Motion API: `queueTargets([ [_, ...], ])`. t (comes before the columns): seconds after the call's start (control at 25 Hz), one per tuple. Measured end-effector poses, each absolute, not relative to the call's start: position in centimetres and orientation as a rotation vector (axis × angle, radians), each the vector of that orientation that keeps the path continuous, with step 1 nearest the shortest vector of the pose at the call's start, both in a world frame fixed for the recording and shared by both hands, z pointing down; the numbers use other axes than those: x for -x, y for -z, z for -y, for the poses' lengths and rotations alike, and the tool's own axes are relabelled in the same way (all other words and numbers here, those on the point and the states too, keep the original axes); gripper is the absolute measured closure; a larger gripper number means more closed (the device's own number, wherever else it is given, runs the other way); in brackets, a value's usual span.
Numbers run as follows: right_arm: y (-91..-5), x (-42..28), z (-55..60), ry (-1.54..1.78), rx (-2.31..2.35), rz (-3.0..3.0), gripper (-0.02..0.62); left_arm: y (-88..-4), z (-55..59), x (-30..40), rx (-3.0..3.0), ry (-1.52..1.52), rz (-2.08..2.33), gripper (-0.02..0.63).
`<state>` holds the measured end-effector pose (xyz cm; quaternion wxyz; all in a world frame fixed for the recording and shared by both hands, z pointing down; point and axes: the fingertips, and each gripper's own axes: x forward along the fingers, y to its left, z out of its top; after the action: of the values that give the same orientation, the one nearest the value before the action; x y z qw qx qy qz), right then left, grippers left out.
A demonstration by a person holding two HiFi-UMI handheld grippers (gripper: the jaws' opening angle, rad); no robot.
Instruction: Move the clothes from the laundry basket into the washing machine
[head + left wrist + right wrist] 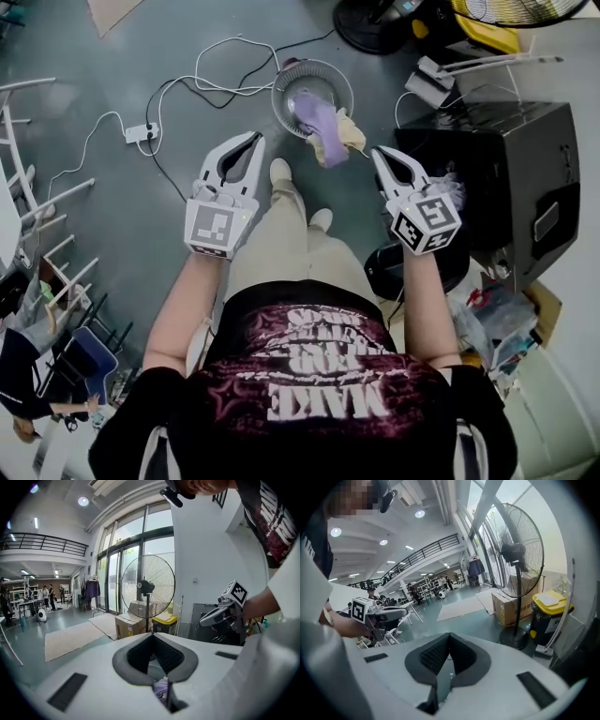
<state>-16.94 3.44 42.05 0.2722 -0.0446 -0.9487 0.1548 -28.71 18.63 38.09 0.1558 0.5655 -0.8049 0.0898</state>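
Zero garments visibly moved | clothes in laundry basket at 12 o'clock | left gripper, right gripper closed, empty

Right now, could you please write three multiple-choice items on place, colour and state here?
1. Where is the round grey laundry basket? A. on a shelf B. on the grey floor C. between jaws
2. The cloth draped over its rim is: A. purple B. green C. red
3. The white left gripper and right gripper are: A. wide open B. clamped on cloth C. shut, empty
B, the head view shows it on the floor; A, plainly purple; C, each gripper view shows jaws together, nothing between.
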Motion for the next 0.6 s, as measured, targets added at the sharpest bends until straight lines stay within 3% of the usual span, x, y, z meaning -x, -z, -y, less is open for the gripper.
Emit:
queueTargets([
  [0.6, -55.3, 19.6, -2.6, -0.481, 0.118, 2.431, 0.592, -47.8, -13.9, 30.7, -1.691, -0.28, 2.166, 0.601],
])
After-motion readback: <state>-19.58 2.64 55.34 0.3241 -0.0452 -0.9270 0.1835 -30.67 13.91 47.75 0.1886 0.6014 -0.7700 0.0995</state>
